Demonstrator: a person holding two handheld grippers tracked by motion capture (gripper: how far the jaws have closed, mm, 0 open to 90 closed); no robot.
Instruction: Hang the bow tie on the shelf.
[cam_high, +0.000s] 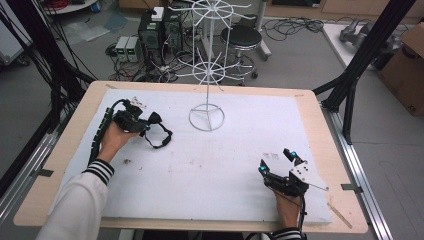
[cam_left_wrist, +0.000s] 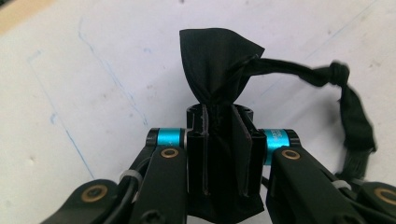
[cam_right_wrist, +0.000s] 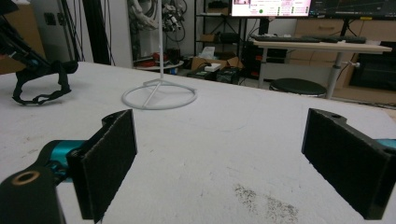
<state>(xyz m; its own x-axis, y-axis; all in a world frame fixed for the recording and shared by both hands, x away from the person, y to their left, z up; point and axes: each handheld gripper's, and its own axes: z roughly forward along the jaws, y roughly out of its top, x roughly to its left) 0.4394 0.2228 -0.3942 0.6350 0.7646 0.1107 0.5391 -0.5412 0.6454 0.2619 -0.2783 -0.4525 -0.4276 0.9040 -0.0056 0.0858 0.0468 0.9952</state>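
Note:
A black fabric item with a knotted strap loop (cam_high: 159, 134) lies at the left of the white mat (cam_high: 210, 165). My left gripper (cam_high: 145, 125) is shut on the black fabric (cam_left_wrist: 215, 65), which bunches up above the closed jaws; the strap (cam_left_wrist: 336, 93) trails off to the right. The same strap (cam_right_wrist: 39, 86) hangs to the mat at the far left of the right gripper view. My right gripper (cam_high: 276, 161) rests near the mat's front right, jaws wide apart with nothing between its pads (cam_right_wrist: 109, 158). A white wire rack stand (cam_high: 206, 117) rises from a ring base at the mat's back middle.
The stand's ring base (cam_right_wrist: 159, 97) sits ahead of the right gripper. A dirty smudge (cam_right_wrist: 266, 203) marks the mat close to its jaws. Black frame posts (cam_high: 360, 65) flank the table; a stool (cam_high: 241, 37) and computer boxes (cam_high: 159, 32) stand on the floor behind.

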